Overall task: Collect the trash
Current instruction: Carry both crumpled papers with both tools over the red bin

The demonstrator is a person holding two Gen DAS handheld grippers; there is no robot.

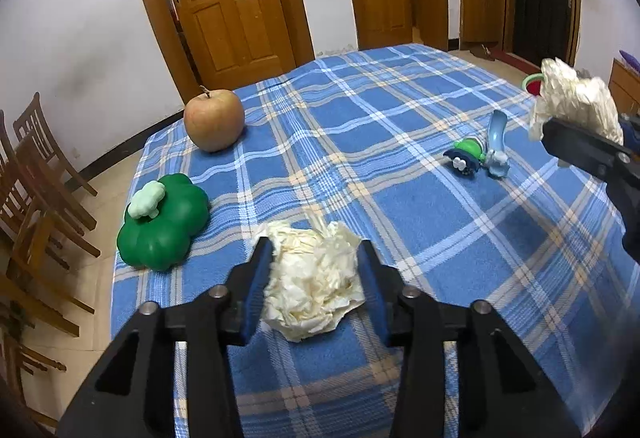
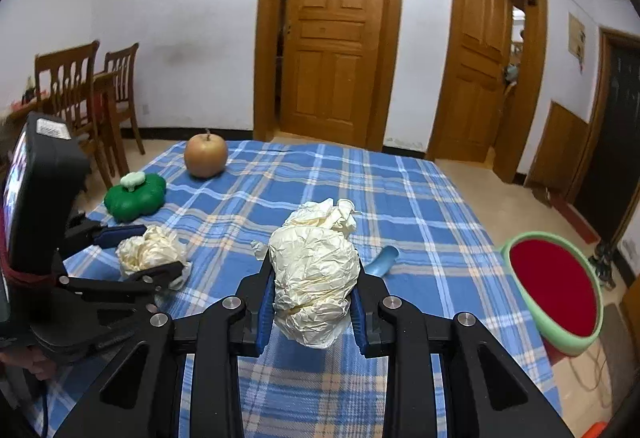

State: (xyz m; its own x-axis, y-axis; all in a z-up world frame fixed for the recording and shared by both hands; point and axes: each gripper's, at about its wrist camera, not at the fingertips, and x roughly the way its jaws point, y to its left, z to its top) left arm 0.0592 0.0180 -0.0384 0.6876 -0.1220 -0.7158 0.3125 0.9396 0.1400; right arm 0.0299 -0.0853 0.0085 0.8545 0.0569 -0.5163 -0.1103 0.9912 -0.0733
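A crumpled cream paper ball (image 1: 312, 278) rests on the blue plaid tablecloth (image 1: 400, 178), and my left gripper (image 1: 314, 246) is shut on it, one blue pad against each side. The right wrist view shows that same left gripper (image 2: 160, 250) and its paper ball (image 2: 150, 248) at the left. My right gripper (image 2: 316, 266) is shut on a second, bigger crumpled paper ball (image 2: 314, 278), held clear above the cloth. From the left wrist view, the right gripper (image 1: 560, 124) and its paper (image 1: 576, 98) appear at the far right.
An apple (image 1: 214, 120) and a green toy pepper (image 1: 164, 222) sit at the table's left. A small blue-green toy (image 1: 466, 154) and a blue scoop (image 1: 496, 146) lie mid-right. A red dish with a green rim (image 2: 554, 290) is off the right edge. Wooden chairs (image 2: 68, 86) stand left.
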